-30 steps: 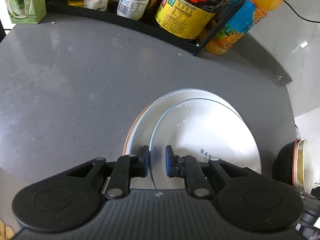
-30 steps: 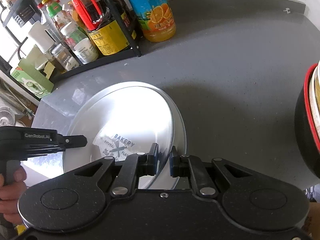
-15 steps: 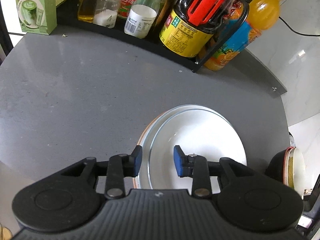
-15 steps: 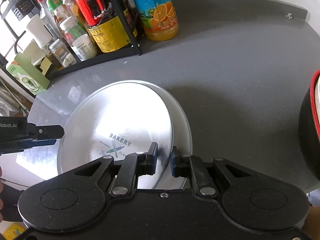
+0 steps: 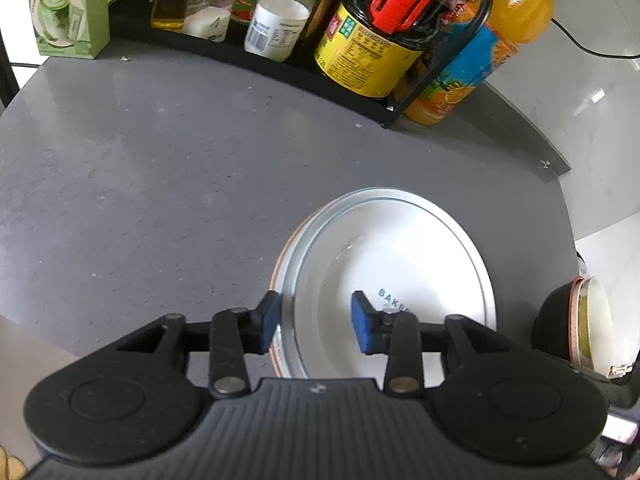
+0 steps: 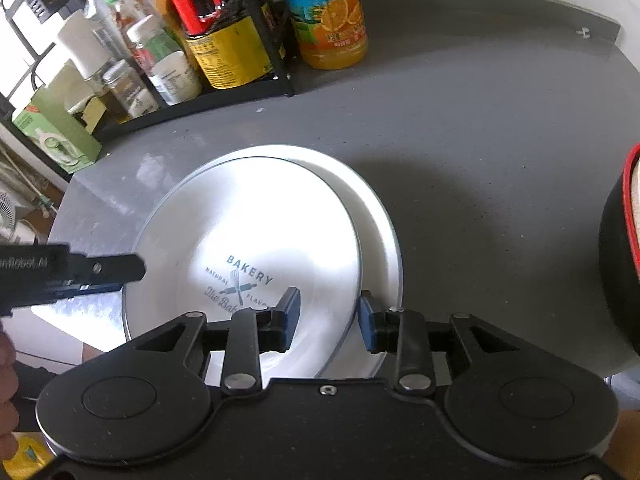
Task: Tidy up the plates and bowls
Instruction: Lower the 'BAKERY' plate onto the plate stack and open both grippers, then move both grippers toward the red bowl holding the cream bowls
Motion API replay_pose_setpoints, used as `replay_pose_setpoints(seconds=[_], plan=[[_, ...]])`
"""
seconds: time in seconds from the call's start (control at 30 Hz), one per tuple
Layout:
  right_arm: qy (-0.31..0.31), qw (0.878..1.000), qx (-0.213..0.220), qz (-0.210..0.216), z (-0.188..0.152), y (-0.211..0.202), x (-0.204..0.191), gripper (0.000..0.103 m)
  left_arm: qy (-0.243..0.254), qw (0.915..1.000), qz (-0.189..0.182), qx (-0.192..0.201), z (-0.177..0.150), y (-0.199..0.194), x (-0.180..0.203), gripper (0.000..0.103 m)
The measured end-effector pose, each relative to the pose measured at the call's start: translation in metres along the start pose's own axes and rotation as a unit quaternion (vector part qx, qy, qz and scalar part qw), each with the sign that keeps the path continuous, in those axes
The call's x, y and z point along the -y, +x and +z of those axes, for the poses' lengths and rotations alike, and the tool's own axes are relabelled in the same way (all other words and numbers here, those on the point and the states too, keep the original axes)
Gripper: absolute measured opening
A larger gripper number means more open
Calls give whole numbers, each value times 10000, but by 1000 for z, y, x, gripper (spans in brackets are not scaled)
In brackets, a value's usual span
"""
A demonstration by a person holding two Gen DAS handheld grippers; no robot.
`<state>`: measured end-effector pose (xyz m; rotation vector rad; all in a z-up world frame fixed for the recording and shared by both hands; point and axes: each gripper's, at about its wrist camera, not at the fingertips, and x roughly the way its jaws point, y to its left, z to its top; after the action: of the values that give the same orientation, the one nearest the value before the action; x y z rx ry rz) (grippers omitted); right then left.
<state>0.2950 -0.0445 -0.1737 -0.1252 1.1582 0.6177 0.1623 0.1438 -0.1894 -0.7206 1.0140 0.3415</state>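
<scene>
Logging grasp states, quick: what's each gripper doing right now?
Left gripper: open, straddling the plate's rim, holding nothing.
Right gripper: open, astride the same rim, holding nothing.

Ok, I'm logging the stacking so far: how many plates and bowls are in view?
Plates: 2, the BAKERY plate on a larger white plate; the orange edge beneath may be a third.
Bowls: 2 at least, a pale bowl nested in a black bowl.
Total: 4 sure.
</scene>
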Motion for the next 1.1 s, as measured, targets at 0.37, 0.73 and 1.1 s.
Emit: replay_pose_setpoints(seconds=[0.37, 0.73, 1.1], plan=[[344, 9986, 394, -111, -8, -44, 18, 53, 215, 9997, -56, -28, 4, -2, 12, 50], [657, 9918, 1081, -187, -7, -102, 73, 73, 686, 9973, -139, 232, 11, -5, 78, 74], [1033, 9806, 1583, -520, -2, -149, 149, 91, 906, 9938, -640, 103, 6, 11, 168, 78]])
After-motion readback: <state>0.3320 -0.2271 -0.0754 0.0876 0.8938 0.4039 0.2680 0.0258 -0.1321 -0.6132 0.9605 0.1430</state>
